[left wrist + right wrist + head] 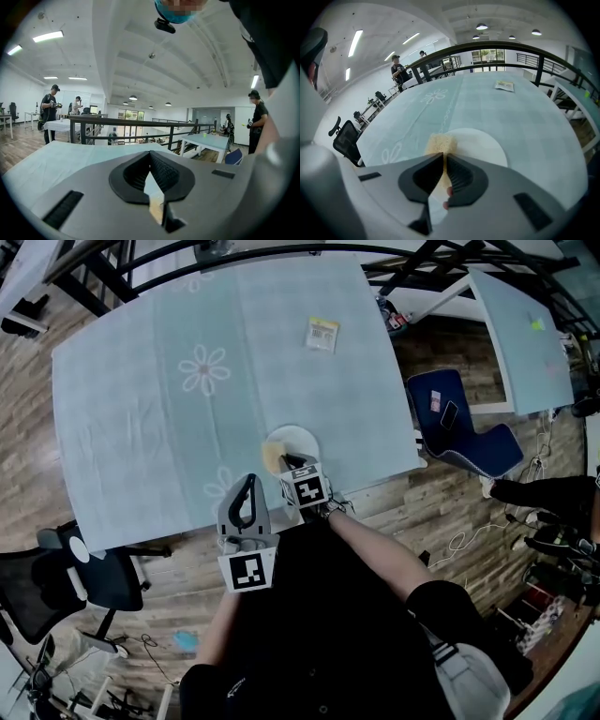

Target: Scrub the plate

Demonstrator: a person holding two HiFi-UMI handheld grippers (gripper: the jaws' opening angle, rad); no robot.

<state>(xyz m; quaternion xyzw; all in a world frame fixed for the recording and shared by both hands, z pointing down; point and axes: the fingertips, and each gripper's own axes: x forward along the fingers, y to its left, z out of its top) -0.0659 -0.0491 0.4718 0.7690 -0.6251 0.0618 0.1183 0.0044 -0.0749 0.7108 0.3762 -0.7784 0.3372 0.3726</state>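
A white plate [298,439] lies on the pale blue tablecloth near the table's front edge. In the right gripper view the plate [483,145] sits just ahead of the jaws. My right gripper [284,463] is shut on a yellow sponge [273,457], which rests on the plate's left rim. The sponge [439,143] sticks out past the right gripper [444,157]. My left gripper [249,480] hovers at the table's edge, left of the plate and apart from it. In its own view the left gripper [150,154] is shut on nothing and looks out over the table into the room.
A small yellow packet [322,334] lies far back on the table [141,409]. A blue chair [459,423] stands to the right, a black office chair [56,587] to the lower left. A black railing [525,49] runs behind the table. People stand in the distance.
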